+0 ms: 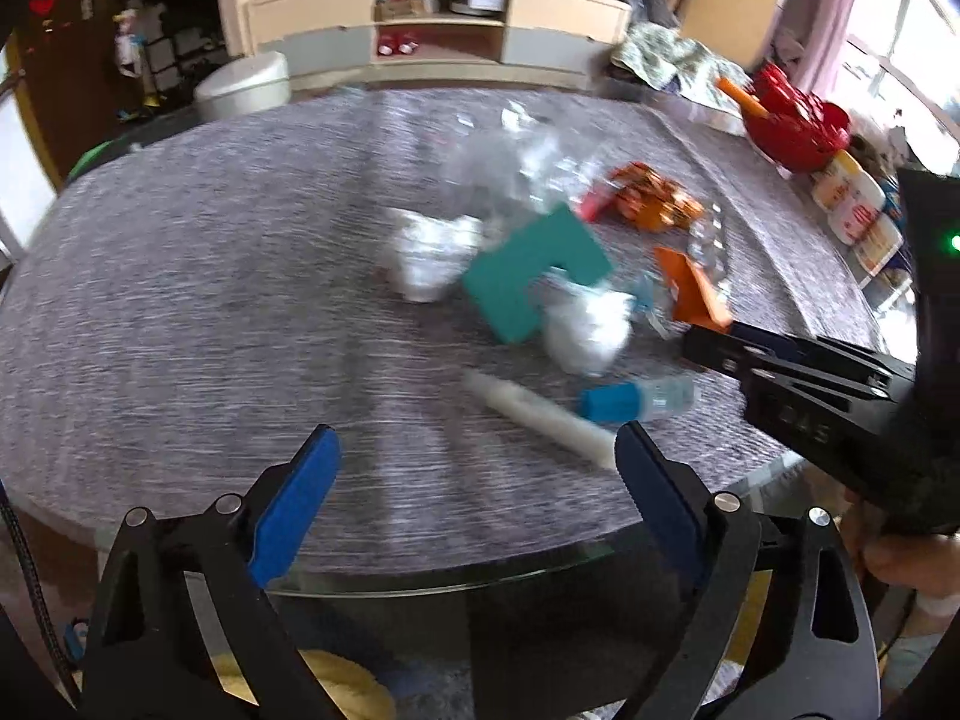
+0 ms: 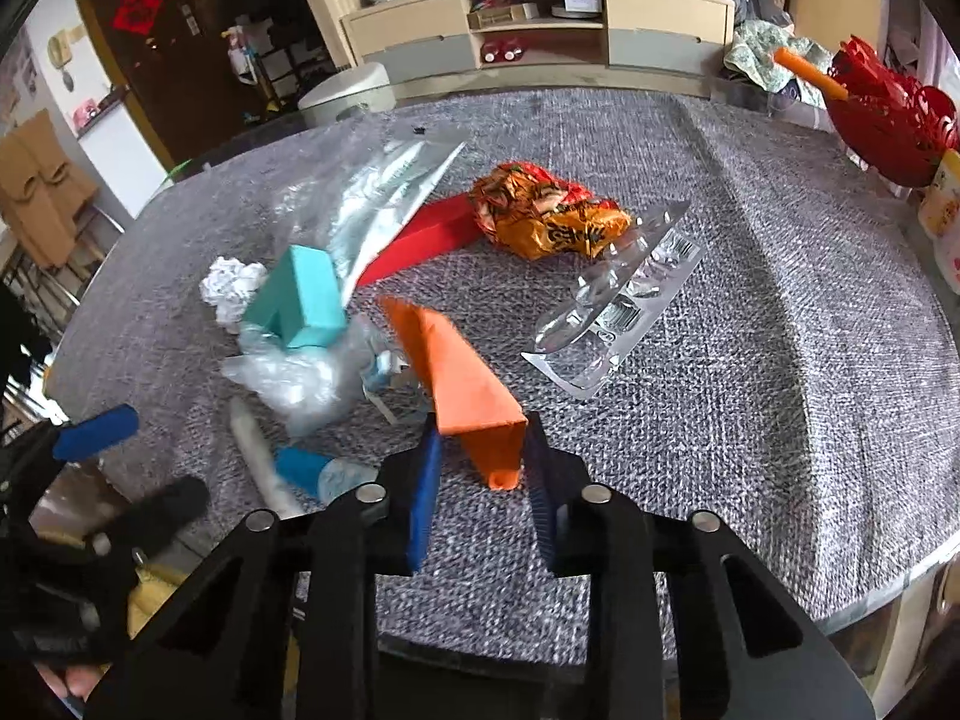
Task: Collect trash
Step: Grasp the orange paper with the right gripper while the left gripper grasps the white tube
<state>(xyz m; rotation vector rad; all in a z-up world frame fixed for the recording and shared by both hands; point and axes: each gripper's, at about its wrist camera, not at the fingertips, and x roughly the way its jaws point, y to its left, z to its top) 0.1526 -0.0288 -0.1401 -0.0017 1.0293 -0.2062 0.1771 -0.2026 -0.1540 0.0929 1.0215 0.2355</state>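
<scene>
- Two tongs: my right tongs (image 2: 483, 456) pinch the near end of the orange box (image 2: 462, 378); squeeze evenly, lift straight.
- My left tongs (image 1: 477, 450) gape wide, empty, at the bench (image 1: 180, 312) edge.
- Beyond lie more scraps: teal box (image 2: 300, 300), snack wrapper (image 2: 546, 216).

Left gripper (image 1: 474, 456): jaws spread wide, blue pads (image 1: 294, 504) well apart, nothing between them; held low at the near table edge, pointing forward.

Right gripper (image 2: 483, 462): jaws drawn close, pads (image 2: 423, 498) pressing either side of the orange box (image 2: 462, 384); reaches in from the right, angled down.
</scene>
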